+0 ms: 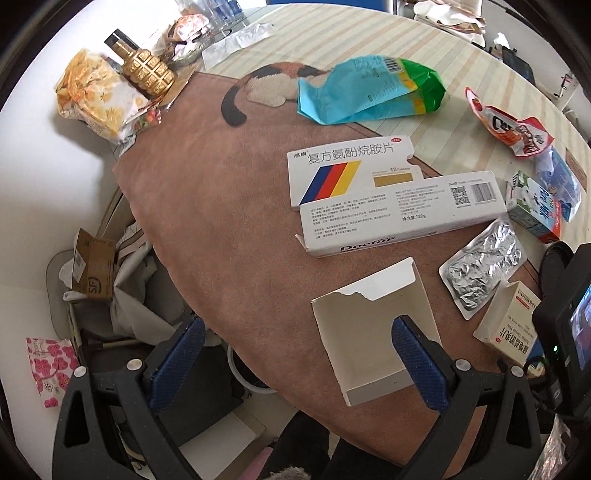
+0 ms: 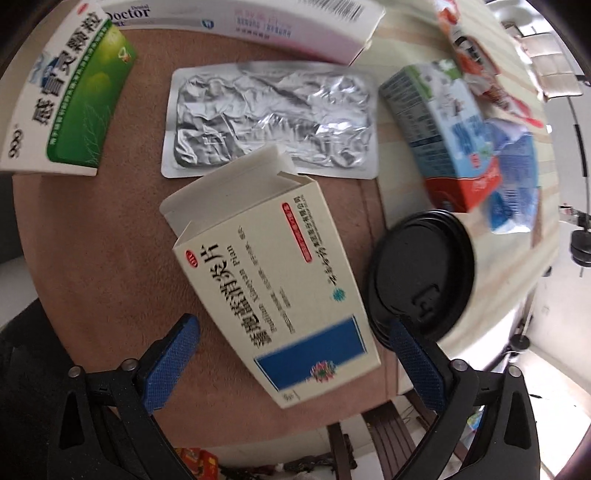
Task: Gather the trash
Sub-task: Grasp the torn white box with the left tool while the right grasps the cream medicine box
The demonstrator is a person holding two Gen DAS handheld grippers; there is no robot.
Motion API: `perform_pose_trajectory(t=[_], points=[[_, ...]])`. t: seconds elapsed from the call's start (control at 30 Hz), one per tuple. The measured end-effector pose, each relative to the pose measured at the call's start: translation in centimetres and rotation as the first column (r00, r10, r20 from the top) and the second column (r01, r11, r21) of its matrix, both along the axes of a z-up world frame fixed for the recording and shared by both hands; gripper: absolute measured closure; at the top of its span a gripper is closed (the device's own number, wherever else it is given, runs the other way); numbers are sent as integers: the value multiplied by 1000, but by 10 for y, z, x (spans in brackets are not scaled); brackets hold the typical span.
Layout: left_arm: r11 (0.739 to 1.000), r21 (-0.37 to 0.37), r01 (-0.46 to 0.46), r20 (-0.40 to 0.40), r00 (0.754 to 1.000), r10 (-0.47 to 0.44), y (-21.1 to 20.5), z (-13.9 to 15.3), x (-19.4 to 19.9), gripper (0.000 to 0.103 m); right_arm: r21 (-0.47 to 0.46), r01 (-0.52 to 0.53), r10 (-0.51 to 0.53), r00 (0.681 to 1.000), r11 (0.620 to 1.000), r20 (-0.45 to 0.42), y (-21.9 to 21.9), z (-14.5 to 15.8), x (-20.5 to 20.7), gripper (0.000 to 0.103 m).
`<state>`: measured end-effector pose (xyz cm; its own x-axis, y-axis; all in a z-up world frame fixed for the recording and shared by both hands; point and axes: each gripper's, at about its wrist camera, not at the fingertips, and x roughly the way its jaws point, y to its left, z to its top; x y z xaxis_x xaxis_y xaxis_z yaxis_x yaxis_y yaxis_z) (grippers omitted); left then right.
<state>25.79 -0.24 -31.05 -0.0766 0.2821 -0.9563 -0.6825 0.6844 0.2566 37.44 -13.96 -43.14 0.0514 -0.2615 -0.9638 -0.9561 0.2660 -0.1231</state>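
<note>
- Blurred at the right edge of the right wrist view: red snack wrapper [image 2: 476,55] and blue-and-white carton [image 2: 443,129].
- Cut off at the frame top: long white toothpaste box [image 2: 258,29].
- Cream medicine box with blue panel [image 2: 277,280], flap open, lying on the brown tabletop mat [image 2: 103,258] beside crumpled silver foil blister sheet [image 2: 269,118].
- Right tongs [image 2: 291,362] wide, straddling that box without pressing.
- Left tongs [image 1: 299,362] wide, over torn plain white box [image 1: 373,332].

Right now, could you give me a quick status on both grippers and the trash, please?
Left gripper open over torn white box. Right gripper open, astride cream medicine box, pads not touching. Black-lidded cup crowds its right finger.
</note>
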Motion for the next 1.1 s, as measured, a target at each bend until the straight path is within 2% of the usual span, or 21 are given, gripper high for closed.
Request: perform_pose_trajectory(t=[0.1, 0.13, 0.17, 0.23, 0.27, 0.37, 0.43, 0.47, 0.53, 0.6, 0.7, 0.77, 0.83, 0.87, 0.9, 0.93, 1.0, 1.1], points=[[1000, -16, -22, 2, 1000, 23, 5, 2, -3, 0, 34, 151, -150, 988, 988, -33, -5, 2, 15, 15], [999, -26, -32, 8, 999, 33, 8, 3, -5, 0, 37, 230, -228, 972, 972, -54, -9, 4, 21, 15], [998, -36, -42, 14, 999, 43, 9, 5, -7, 0, 40, 330, -326, 941, 943, -88, -15, 4, 29, 15], [994, -81, -73, 35, 996, 76, 17, 6, -13, 0, 47, 513, -504, 854, 857, -132, -29, 7, 40, 15], [989, -115, -89, 39, 995, 94, 21, 4, -15, 0, 52, 613, -599, 785, 789, -158, -40, 8, 47, 14], [963, -230, -143, 56, 986, 160, 30, -5, -19, 0, 46, 734, -715, 672, 677, -193, -57, 5, 54, 12], [940, -298, -167, 61, 979, 193, 30, -14, -16, 0, 48, 777, -755, 623, 628, -206, -68, 4, 58, 10], [927, -332, -172, 67, 976, 205, 28, -19, -13, 0, 59, 779, -756, 621, 624, -208, -70, 4, 58, 9], [909, -380, -171, 66, 975, 211, 23, -28, -5, 0, 70, 763, -740, 642, 643, -203, -73, 7, 55, 9], [895, -414, -167, 48, 978, 204, 17, -39, 4, 0, 77, 742, -718, 666, 666, -205, -73, 10, 50, 9], [884, -436, -170, 13, 981, 195, 9, -55, 16, 0, 99, 726, -699, 683, 680, -210, -67, 14, 32, 9], [880, -440, -177, -10, 981, 192, 7, -66, 22, 0, 119, 748, -712, 660, 653, -238, -72, 23, 25, 9], [876, -443, -193, -38, 980, 197, 8, -76, 26, 2, 143, 791, -737, 608, 595, -297, -84, 36, 24, 9], [873, -445, -199, -39, 979, 202, 9, -81, 27, 5, 151, 804, -745, 591, 575, -309, -91, 40, 24, 9], [875, -439, -202, -43, 978, 204, 10, -84, 28, 19, 159, 814, -754, 578, 559, -312, -97, 45, 23, 9], [880, -429, -201, -52, 979, 199, 10, -86, 29, 25, 159, 820, -760, 570, 550, -311, -102, 49, 22, 9], [891, -419, -172, -35, 984, 174, 9, -84, 31, 25, 146, 825, -766, 562, 546, -311, -109, 49, 21, 9], [920, -381, -92, -33, 996, 86, 3, -81, 34, 25, 119, 827, -774, 558, 550, -300, -118, 36, 25, 9]])
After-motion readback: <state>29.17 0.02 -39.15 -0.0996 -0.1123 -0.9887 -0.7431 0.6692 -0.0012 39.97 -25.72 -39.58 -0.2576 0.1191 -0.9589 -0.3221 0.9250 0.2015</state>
